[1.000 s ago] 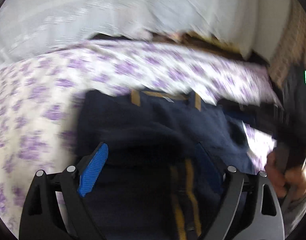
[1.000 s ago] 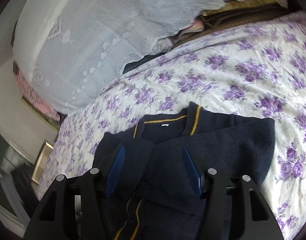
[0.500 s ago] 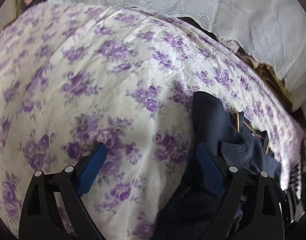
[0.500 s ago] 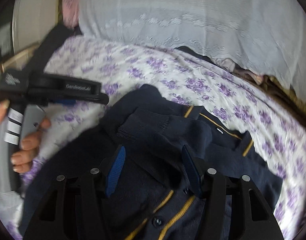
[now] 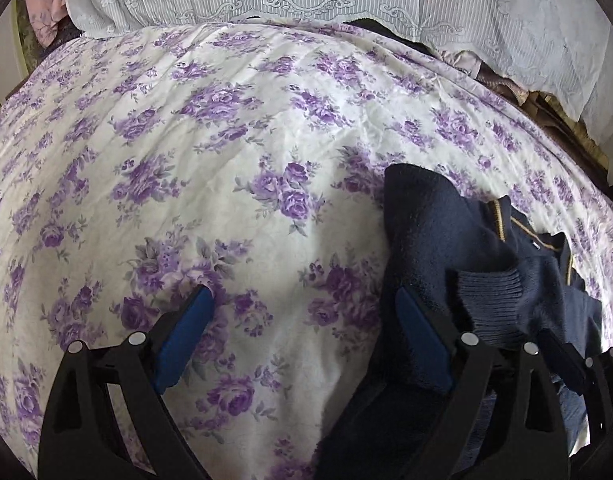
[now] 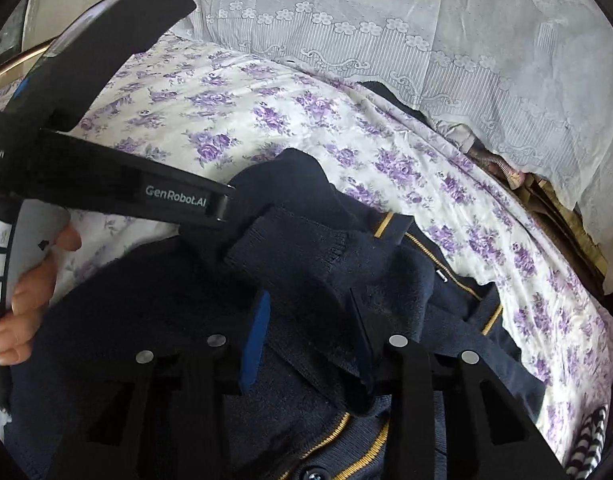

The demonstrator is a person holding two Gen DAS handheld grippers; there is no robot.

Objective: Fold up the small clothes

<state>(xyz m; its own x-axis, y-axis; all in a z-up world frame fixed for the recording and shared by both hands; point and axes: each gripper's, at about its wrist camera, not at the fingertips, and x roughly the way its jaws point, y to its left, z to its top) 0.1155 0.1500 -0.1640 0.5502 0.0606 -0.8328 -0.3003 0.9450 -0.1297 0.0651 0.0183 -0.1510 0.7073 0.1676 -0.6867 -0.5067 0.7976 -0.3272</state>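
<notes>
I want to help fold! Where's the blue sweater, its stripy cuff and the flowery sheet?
blue sweater (image 6: pixel 154 360): right wrist view, on its body.
stripy cuff (image 5: pixel 492 304): left wrist view, on the ribbing.
flowery sheet (image 5: pixel 226 152): left wrist view, bare middle.

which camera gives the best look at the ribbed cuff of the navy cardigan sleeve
The right wrist view: the ribbed cuff lies near the centre, folded over the navy cardigan, with its whole edge visible. The left wrist view shows the cuff only at the right edge, partly hidden behind that gripper's fingers.
</notes>
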